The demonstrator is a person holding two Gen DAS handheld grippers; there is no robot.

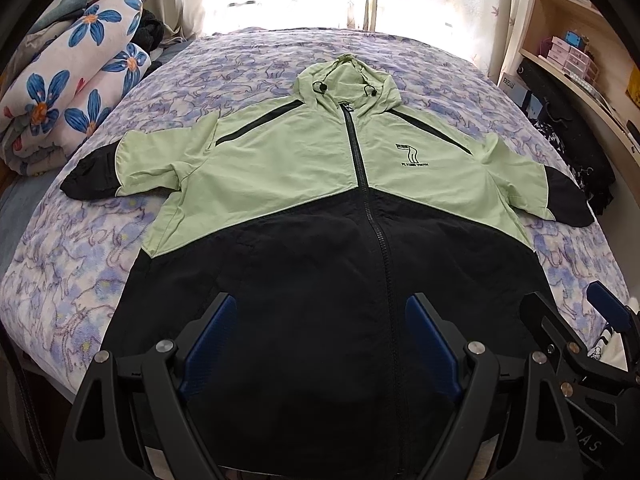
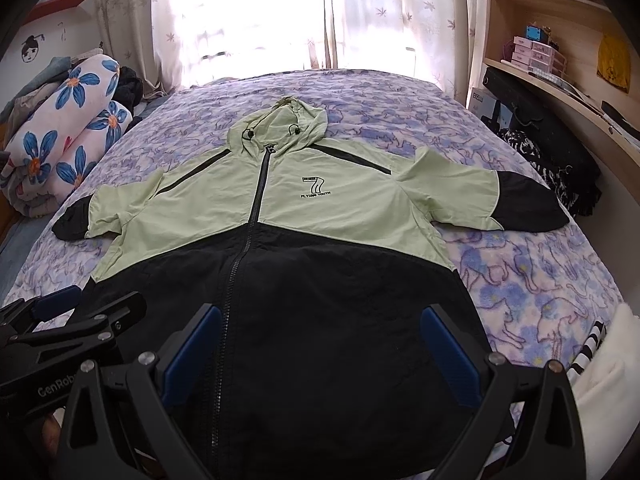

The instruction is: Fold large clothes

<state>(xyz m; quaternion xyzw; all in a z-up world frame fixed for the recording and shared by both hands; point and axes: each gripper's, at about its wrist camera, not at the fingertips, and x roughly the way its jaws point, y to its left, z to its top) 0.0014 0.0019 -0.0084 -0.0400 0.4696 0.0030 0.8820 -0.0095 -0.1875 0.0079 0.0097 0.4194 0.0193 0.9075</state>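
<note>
One rolled floral quilt [image 1: 68, 92] lies along the left edge of the bed [image 1: 80, 264]. One hooded jacket [image 1: 320, 184], green above and black below, lies face up and zipped at the middle of the bed, hood toward the far edge by the window, hem at the near edge. Its two sleeves are spread, the left sleeve [image 1: 96, 168] toward the left edge and the right sleeve [image 1: 540, 188] toward the right edge. Two claws hang over the black hem at the near edge: the left claw [image 1: 320, 340] with its jaws spread wide and nothing between them, and the right claw [image 2: 320, 344] likewise wide apart and empty. Whether either touches the cloth cannot be told. One shelving unit [image 2: 560, 40] stands beyond the right edge.

Judged step: the garment is laid flat and no fold is yet made. The next move probably calls for each claw to travel outward to a sleeve or a side seam, pinch a single layer, and carry it inward toward the zip without dragging the body.
</note>
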